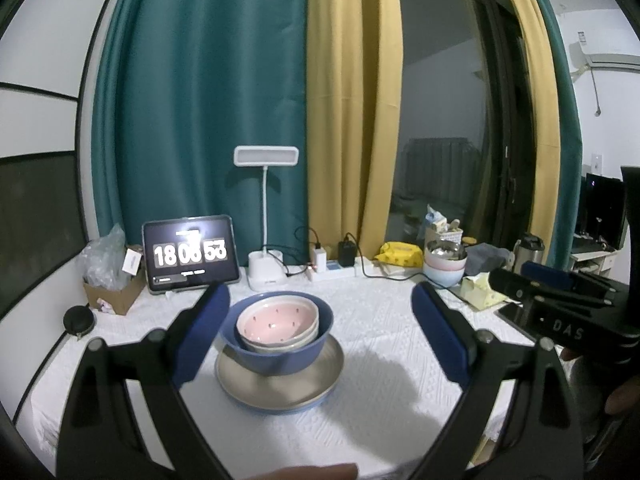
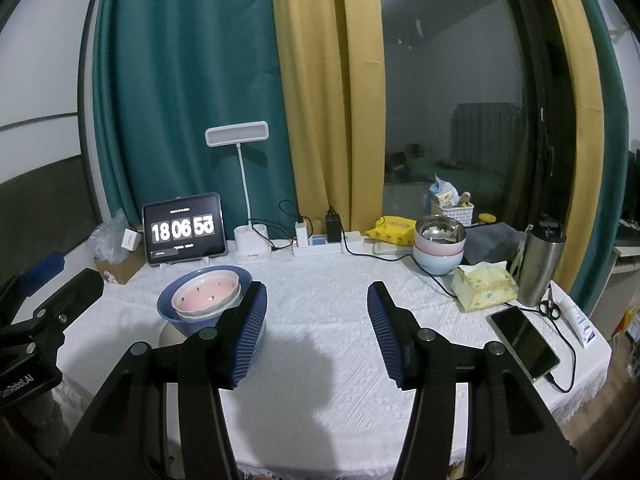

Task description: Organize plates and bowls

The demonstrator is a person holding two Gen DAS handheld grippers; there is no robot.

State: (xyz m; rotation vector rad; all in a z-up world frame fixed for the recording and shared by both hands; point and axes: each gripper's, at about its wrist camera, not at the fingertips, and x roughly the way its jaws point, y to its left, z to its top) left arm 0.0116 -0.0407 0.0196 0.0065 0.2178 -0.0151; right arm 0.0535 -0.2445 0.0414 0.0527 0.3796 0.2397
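Left tool (image 1: pixel 320 336), black-framed with blue ribbed pads: jaws seen spread wide, nothing gripped; the stacked dishes are framed between the pads but not touched. Right tool (image 2: pixel 318 336), same build: jaws held well apart over bare cloth, nothing between them; its left pad overlaps the stack's right edge in its own view, and contact cannot be judged from there. Stack noted near the middle of the bench, on the white textured tablecloth (image 1: pixel 384 320): a pink-lined white ceramic bowl (image 1: pixel 278 320) is nested, slightly tilted, inside a larger blue bowl (image 1: pixel 276 354), which is set on a beige round plate with a blue rim (image 1: pixel 320 380). A second stack is seen well apart at the rear right of the bench: a shiny steel bowl (image 2: pixel 440 232) on a pale pink bowl on a pale blue one. Along the back edge a tablet showing a flip clock (image 1: pixel 191 254) and a white desk lamp (image 1: pixel 266 216) are recorded. A dark smartphone on a cable (image 2: pixel 524 342) lies at the right edge.
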